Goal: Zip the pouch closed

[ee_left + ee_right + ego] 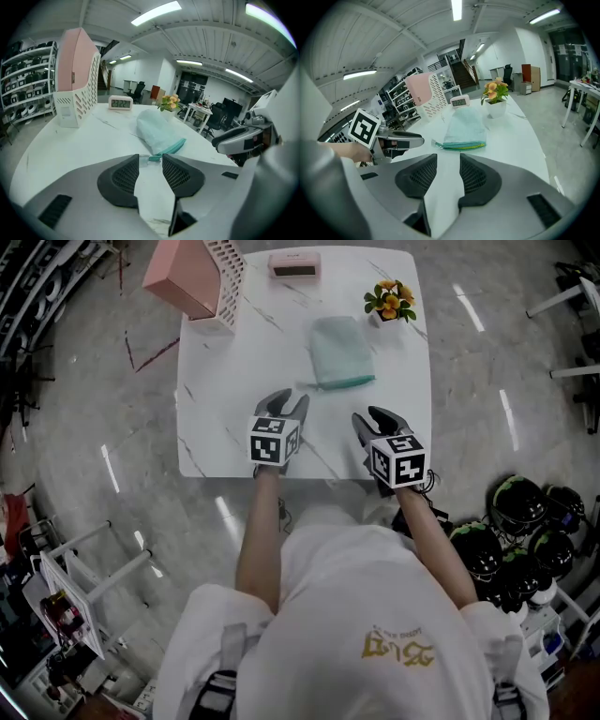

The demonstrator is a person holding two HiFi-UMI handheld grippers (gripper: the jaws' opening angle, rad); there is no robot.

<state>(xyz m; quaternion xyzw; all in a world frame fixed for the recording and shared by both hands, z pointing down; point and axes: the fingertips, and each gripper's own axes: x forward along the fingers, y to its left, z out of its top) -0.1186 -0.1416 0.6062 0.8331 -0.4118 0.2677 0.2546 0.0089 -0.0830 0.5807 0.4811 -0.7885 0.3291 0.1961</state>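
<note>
A mint-green pouch [341, 351] lies flat on the white marble table [216, 418], its teal zipper edge [347, 383] facing me. In the left gripper view the pouch [156, 130] lies just beyond the jaws, its zipper end [154, 158] close to them. The right gripper view shows the pouch [465, 127] and its zipper edge [459, 146] farther ahead. My left gripper [284, 401] hovers near the table's front, short of the zipper's left end, open and holding nothing [151, 163]. The right gripper [373, 418] is beside it, also open with nothing between the jaws [448, 165].
At the table's back stand a pink file holder [195, 277], a small digital clock [293, 265] and a pot of flowers [391, 302]. Dark helmets [517, 531] sit on the floor at the right. A white rack [80, 587] stands at the lower left.
</note>
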